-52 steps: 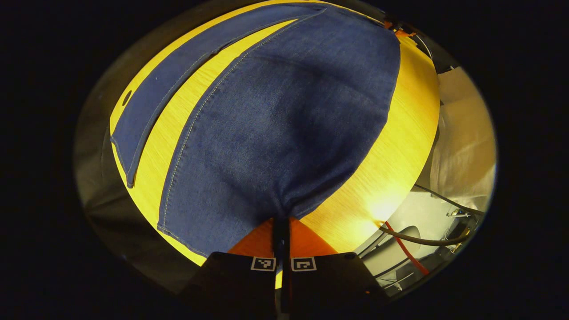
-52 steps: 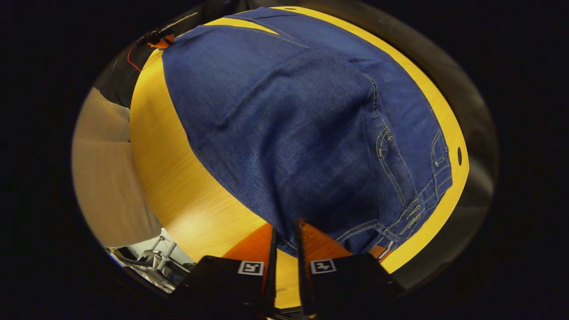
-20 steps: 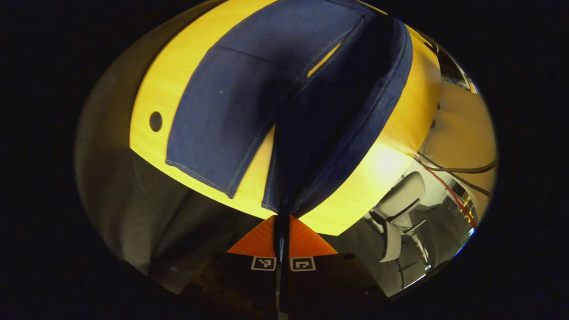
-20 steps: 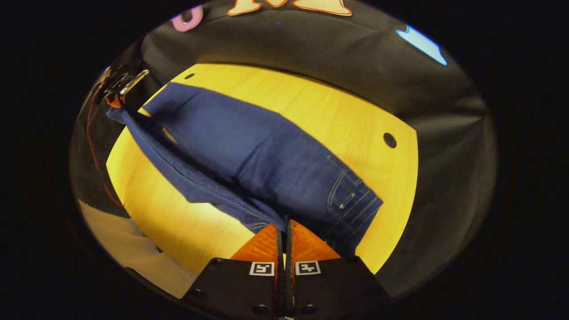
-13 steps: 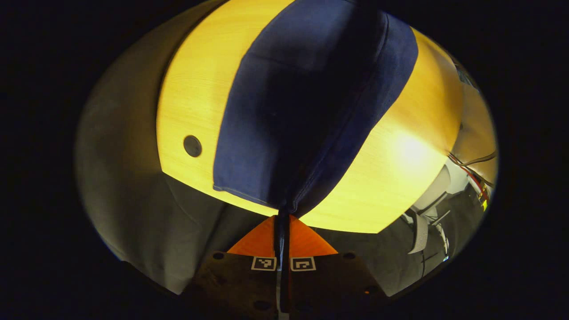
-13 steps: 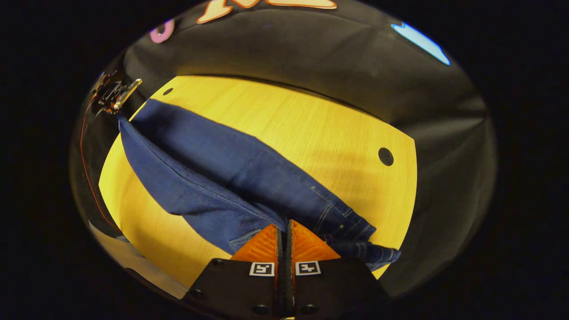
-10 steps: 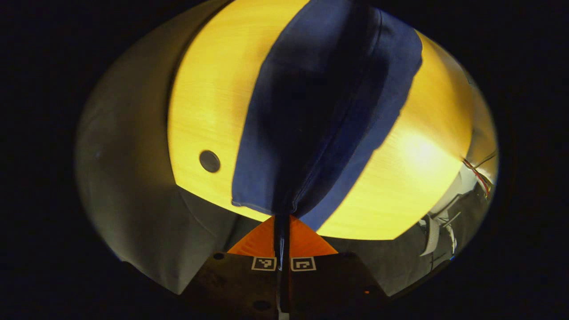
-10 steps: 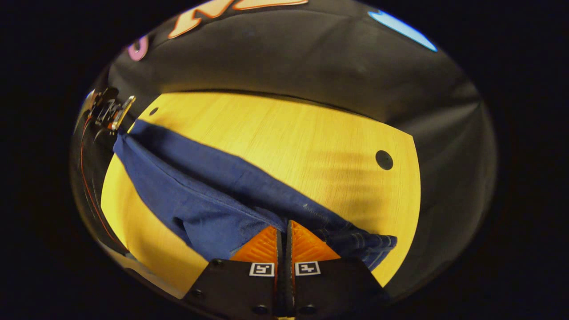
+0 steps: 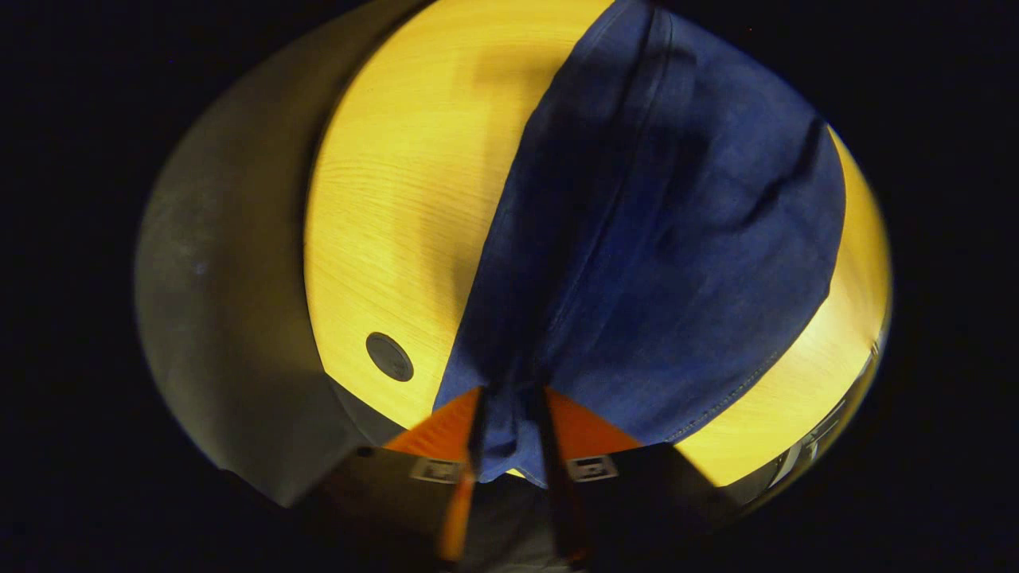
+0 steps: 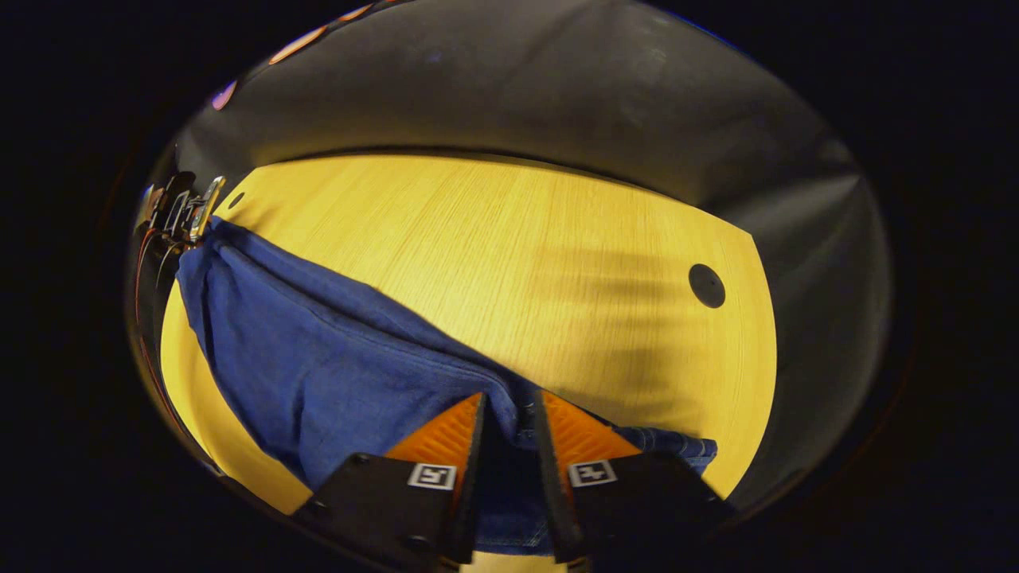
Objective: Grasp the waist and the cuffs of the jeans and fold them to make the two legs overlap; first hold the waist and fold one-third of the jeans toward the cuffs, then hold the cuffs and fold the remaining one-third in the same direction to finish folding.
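Note:
The blue jeans [image 9: 653, 239] lie lengthwise on the yellow wooden table [image 9: 398, 199], one leg laid over the other. In the left gripper view my left gripper [image 9: 512, 402] stands open at the cuff end, and slack denim lies in the gap between its fingers. In the right gripper view the jeans [image 10: 318, 358] stretch off to the left, with the waistband [image 10: 673, 447] by the near edge. My right gripper [image 10: 509, 406] is open there too, with cloth lying loose between its fingers. The left gripper [image 10: 179, 211] shows far off at the cuffs.
The table [image 10: 517, 239] has a round cable hole [image 10: 706, 285] near its right end and another hole [image 9: 389, 356] by the cuff end. Dark cloth walls close in beyond the far edge. Bare wood lies beyond the jeans.
Both grippers carried the near leg over onto the far leg and lowered it. In the last half second both sets of fingers have parted and let go of the denim.

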### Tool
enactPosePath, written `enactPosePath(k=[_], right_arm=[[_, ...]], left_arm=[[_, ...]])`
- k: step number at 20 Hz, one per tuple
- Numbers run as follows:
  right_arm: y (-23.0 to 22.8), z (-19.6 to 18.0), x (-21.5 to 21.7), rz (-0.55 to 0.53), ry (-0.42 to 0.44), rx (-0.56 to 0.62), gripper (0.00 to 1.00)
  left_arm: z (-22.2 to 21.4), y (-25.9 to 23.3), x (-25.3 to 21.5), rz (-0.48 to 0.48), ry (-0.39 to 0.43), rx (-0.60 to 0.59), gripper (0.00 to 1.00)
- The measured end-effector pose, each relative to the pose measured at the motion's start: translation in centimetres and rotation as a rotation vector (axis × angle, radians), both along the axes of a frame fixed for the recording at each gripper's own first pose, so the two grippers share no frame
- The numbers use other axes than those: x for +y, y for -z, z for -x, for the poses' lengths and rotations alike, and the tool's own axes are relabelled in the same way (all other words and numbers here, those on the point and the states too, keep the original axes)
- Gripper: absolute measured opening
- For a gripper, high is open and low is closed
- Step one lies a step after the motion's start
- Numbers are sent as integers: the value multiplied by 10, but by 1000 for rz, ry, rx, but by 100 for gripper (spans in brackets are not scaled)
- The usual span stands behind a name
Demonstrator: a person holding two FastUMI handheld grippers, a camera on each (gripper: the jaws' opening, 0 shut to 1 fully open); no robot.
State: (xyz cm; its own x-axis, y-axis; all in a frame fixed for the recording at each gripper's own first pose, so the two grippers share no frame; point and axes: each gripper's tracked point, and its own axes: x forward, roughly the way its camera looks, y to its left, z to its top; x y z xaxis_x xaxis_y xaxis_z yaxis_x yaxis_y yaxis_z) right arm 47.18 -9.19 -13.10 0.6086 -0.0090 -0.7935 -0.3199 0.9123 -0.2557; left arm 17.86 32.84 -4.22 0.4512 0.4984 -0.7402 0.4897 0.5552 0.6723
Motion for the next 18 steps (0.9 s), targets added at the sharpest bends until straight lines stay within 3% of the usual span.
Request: enactPosePath(k=[2, 4, 5, 6, 9, 15, 18], right_arm=[[-10, -5, -12, -26, 34, -38, 67], [-21, -7, -21, -110, 101, -95, 100], [-28, -6, -26, -163, 146, -126, 100], [-34, -3, -35, -208, 195, -153, 100], [-53, 18, -80, -257, 328, -218, 100], [-45, 84, -157, -255, 473, -220, 95], [-21, 107, -174, -277, 525, -187, 99]], left_arm=[[-2, -8, 14, -29, -8, -68, 99], [-9, -24, 29, -31, -22, -216, 100], [-10, -31, 31, -3, -70, -324, 95], [-9, -36, 34, 48, -129, -438, 100], [1, -35, 28, 222, -274, -718, 95], [55, -9, 6, 619, -597, -1098, 96], [69, 17, 0, 780, -689, -1188, 96]])
